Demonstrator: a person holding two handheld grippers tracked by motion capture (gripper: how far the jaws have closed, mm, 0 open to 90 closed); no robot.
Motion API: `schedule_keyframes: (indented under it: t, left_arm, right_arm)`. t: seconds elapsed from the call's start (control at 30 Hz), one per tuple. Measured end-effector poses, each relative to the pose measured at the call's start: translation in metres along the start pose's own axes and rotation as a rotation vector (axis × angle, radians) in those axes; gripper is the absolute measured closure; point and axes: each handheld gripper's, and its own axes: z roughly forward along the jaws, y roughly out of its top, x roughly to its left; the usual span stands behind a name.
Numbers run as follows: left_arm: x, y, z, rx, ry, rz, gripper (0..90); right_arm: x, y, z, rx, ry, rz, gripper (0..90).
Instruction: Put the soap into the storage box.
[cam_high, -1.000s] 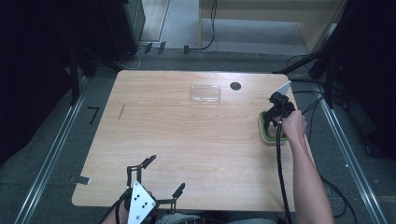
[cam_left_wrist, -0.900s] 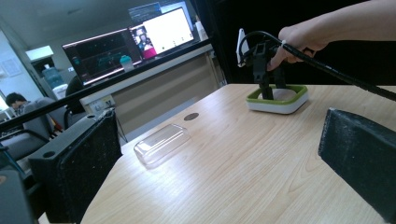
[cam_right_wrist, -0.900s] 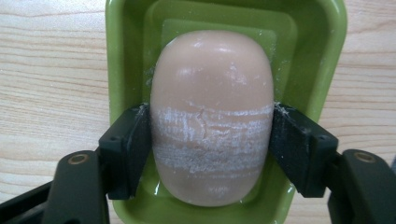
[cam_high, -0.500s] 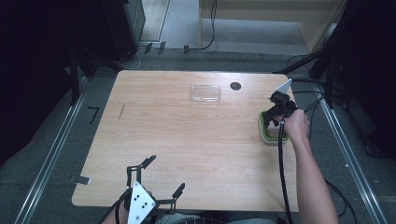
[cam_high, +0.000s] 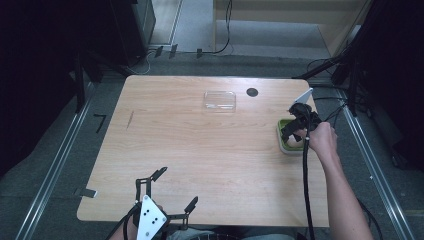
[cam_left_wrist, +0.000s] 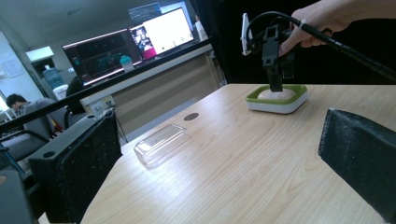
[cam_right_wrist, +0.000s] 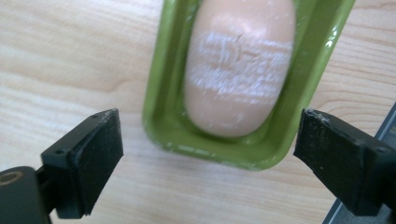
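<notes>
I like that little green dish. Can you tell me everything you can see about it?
The green dish is a small rounded-rectangle tray, glossy green inside with a white outer base, likely plastic. It sits flat on the wooden table near the right edge. A pale pinkish bar of soap with faint stamped writing lies inside it. The right hand-held gripper hangs just above, jaws apart and just opened, not touching the dish.

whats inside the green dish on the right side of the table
A pale pink oval bar of soap with faint stamped lettering lies lengthwise in the green-lined white rectangular dish. The soap covers most of the dish floor, so anything beneath it is hidden.
</notes>
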Motion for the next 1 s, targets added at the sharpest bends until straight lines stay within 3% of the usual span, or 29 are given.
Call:
schedule_keyframes:
  t: [0.13,0.53,1.0]
  left_arm:
    - [0.0,0.0,-0.001,0.0,0.005,-0.005,0.0]
    - [0.0,0.0,-0.001,0.0,0.003,-0.001,0.0]
    - [-0.001,0.0,-0.001,0.0,0.002,0.001,0.0]
  right_arm:
    - [0.007,-0.009,-0.006,0.001,-0.004,-0.034,0.0]
    - [0.031,-0.042,-0.023,-0.023,-0.02,-0.143,0.0]
    - [0.045,-0.081,-0.018,-0.02,-0.036,-0.227,0.0]
